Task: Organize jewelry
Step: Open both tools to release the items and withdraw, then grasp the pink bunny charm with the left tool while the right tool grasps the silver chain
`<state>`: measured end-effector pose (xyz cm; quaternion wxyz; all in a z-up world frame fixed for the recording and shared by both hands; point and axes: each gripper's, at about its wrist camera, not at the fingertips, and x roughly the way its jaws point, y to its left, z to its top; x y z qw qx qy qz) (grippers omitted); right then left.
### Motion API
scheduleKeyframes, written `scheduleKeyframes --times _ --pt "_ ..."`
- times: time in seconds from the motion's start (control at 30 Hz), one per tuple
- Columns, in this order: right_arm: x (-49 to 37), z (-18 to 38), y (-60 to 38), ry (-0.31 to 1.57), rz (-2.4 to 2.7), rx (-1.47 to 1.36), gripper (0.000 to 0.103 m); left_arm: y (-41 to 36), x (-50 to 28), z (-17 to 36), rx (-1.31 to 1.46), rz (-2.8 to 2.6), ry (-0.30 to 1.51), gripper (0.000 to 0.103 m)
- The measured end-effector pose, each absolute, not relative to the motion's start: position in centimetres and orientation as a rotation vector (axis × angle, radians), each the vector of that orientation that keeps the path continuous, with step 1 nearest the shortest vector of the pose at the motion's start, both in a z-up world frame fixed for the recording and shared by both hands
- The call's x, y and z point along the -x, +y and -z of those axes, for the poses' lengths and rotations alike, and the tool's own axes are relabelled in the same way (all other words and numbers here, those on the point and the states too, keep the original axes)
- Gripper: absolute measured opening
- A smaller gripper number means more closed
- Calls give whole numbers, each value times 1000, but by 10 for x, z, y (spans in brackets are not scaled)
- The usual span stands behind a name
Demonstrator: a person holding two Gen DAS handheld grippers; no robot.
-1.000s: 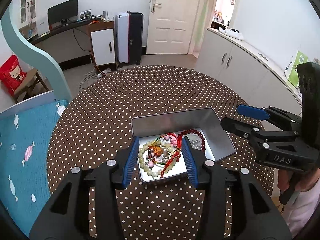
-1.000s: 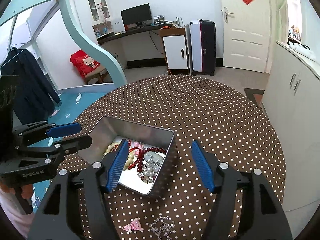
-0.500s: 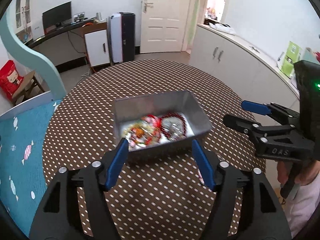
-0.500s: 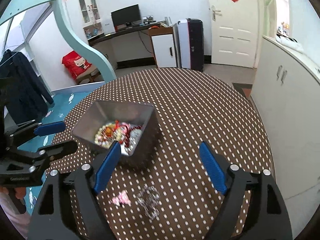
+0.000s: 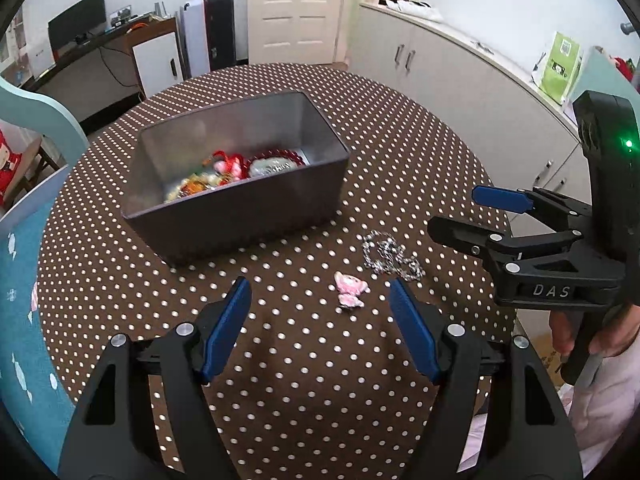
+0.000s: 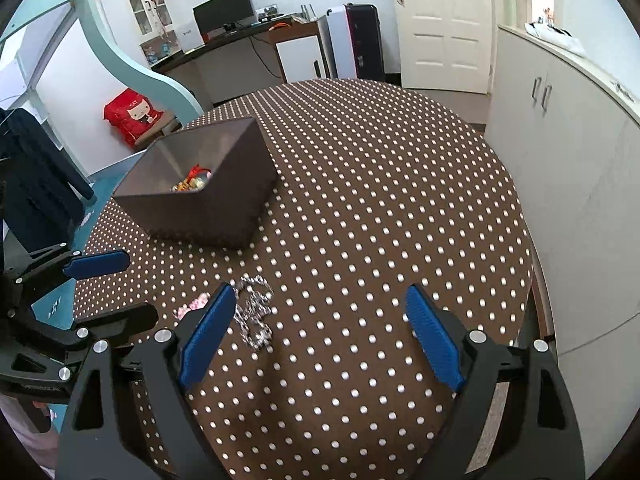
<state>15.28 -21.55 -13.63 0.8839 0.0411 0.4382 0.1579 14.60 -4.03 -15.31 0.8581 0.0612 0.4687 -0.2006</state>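
**Left wrist view: two pieces outside the tin**

Left wrist view shows my left gripper (image 5: 320,320) released, jaws spread wide above the dotted tablecloth (image 5: 120,264). A pink charm (image 5: 350,288) and a silver chain (image 5: 390,254) lie just ahead, beside the metal tin (image 5: 240,208) holding beads. My right gripper (image 5: 468,212) hangs open nearby.

Right wrist view: my right gripper (image 6: 320,336) gapes over the table, the silver chain (image 6: 254,312) touching its left fingertip (image 6: 208,336); the tin (image 6: 208,208) sits farther back.
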Motion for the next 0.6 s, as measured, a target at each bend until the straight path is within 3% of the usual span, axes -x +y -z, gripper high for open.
scheduleKeyframes --times 0.3,0.37,0.43,0.57,0.6 --pt "-142 154 -221 952 -313 -98 84 -59 -143 175 -203 446 1031 68" --pt "-140 155 -221 957 -313 -106 84 -63 -143 181 -221 452 1042 47" --pt "-140 155 -222 955 -316 -114 84 -65 -145 187 -217 456 1064 40" --pt "-139 152 -223 948 -324 -113 84 -64 -152 189 -208 457 1075 11" --pt "-139 152 -223 946 -326 -111 84 -63 -152 189 -202 460 1078 10"
